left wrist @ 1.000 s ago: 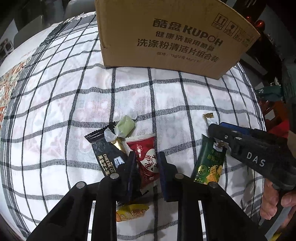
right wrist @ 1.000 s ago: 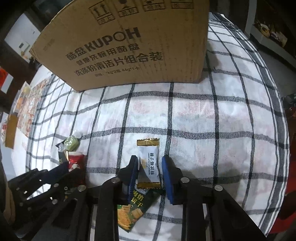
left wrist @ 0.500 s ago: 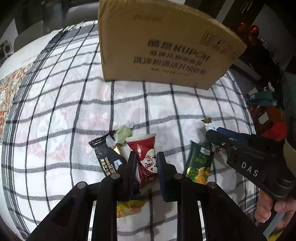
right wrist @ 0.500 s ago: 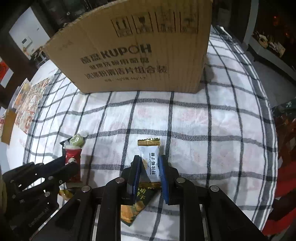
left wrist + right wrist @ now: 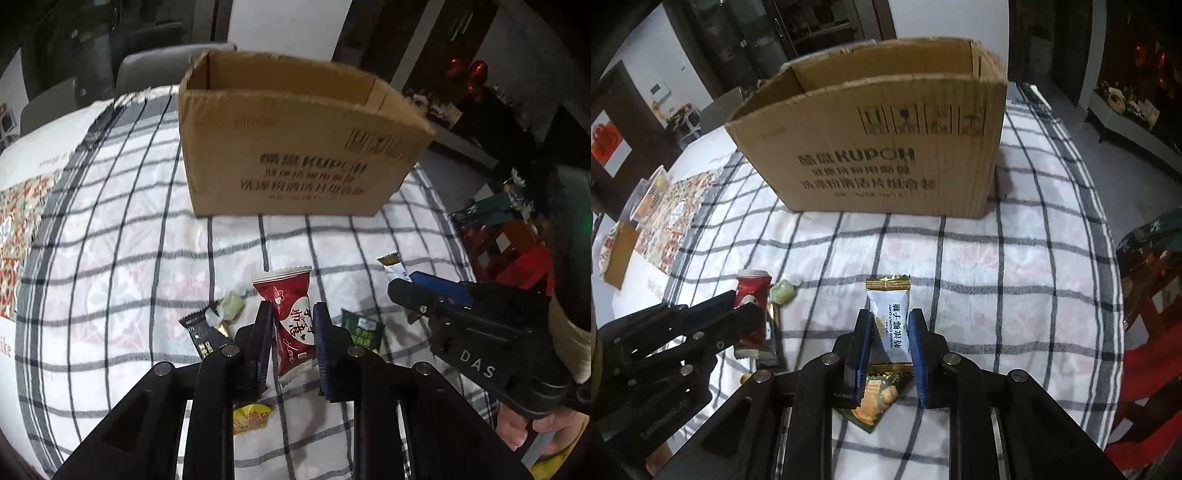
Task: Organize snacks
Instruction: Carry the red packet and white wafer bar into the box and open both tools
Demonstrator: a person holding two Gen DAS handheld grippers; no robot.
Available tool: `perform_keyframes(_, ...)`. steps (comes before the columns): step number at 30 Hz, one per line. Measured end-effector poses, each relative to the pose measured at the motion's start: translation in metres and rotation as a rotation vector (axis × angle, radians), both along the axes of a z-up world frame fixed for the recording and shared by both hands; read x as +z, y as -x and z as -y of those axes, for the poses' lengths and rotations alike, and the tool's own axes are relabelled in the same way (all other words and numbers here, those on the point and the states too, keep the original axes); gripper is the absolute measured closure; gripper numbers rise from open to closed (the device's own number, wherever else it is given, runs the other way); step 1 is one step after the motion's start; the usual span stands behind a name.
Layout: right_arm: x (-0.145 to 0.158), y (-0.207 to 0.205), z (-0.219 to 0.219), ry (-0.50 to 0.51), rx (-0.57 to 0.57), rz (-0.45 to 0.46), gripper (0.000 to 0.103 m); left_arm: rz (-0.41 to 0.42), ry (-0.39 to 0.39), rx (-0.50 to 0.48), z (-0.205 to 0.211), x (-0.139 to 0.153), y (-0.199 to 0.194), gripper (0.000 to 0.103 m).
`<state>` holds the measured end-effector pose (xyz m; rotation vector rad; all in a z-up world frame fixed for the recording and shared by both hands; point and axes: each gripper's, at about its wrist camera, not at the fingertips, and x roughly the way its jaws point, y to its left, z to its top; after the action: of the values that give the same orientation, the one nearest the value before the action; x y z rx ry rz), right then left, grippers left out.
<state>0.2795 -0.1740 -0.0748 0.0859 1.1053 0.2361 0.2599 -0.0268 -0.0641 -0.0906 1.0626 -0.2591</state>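
Snacks are being carried in pairs: left gripper [image 5: 291, 332] is pinching a red foil candy packet [image 5: 290, 317], right gripper [image 5: 889, 341] a white gold-edged coconut candy [image 5: 891, 317], both clear of the checked tablecloth [image 5: 997, 277], presumably heading for the open brown cardboard box [image 5: 879, 147] beyond.

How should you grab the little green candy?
Pinch the pale green candy across its plump middle, coming straight down from above. Its twisted wrapper ends look flimsy, and the black packet touches one side, so a sideways approach seems likely to snag it.
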Motion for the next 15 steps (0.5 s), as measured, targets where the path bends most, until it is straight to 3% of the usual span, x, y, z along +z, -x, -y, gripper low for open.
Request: perform_keyframes(15,0.072,-0.003,0.005,-0.028,-0.050,0.193,0.081,0.149,-0.001,-0.027,-0.010,0.067,-0.010,0.081)
